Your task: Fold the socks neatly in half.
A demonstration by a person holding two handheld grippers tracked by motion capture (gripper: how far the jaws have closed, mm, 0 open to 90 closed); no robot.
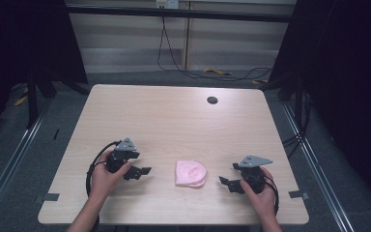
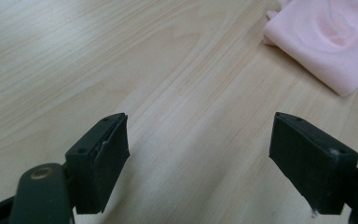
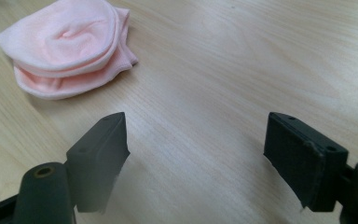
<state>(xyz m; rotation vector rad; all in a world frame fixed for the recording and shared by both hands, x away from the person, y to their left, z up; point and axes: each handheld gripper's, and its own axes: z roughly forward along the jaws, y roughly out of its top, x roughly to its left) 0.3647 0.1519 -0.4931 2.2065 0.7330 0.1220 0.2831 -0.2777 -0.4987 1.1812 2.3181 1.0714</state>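
Both grippers, left (image 1: 144,171) and right (image 1: 223,182), gape empty; I'd pinch the soft, light cloth (image 1: 191,173) at its three and nine o'clock edges.

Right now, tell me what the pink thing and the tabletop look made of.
Pink cloth: soft knit fabric, probably cotton; matte, faintly fuzzy, folded into layers with stitched rims. Table: light wood-grain surface, likely laminate; smooth, with a soft sheen under the light.

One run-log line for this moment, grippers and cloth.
left gripper: open, empty | right gripper: open, empty | folded pink fabric cloth: flat on table between them, untouched
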